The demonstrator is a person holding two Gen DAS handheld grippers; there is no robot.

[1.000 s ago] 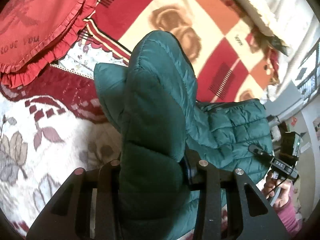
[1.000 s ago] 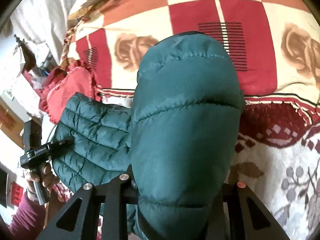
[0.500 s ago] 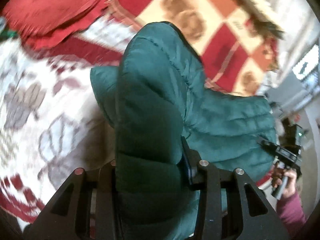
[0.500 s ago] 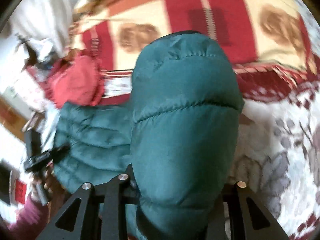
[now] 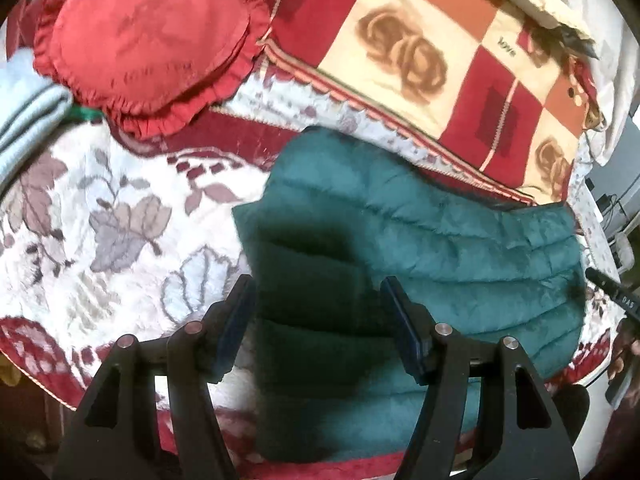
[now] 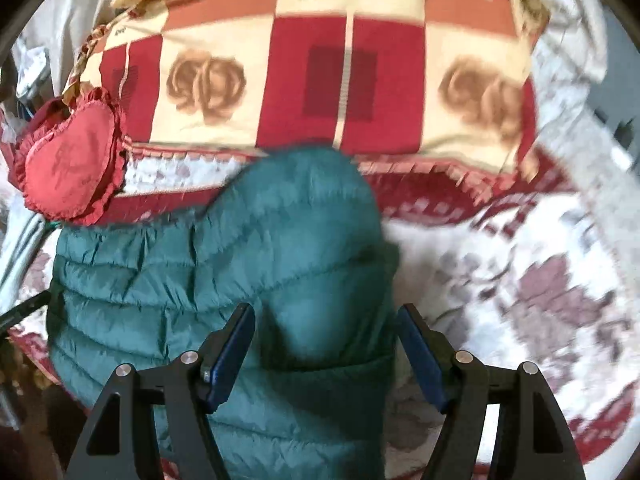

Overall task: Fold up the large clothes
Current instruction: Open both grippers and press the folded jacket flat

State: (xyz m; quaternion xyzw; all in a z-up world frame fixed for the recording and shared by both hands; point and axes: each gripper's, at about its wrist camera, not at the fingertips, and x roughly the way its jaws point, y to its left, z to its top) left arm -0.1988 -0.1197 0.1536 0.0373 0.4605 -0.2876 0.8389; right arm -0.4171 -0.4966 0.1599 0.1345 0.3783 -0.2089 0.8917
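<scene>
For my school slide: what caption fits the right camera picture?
Open right gripper above a green puffer jacket on a flowery bedspread.

I read this as a home bedroom: floral bedspread [image 5: 100,216], checked rose quilt [image 5: 420,60] at the far side, red heart cushion [image 5: 148,44] far left.

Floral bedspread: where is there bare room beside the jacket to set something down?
Bare floral bedspread lies left of the green jacket, below the red heart pillow, and again right of the jacket. Toward the patchwork quilt and the pillow it is crowded. Both grippers, left and right, hang open over the jacket.
</scene>
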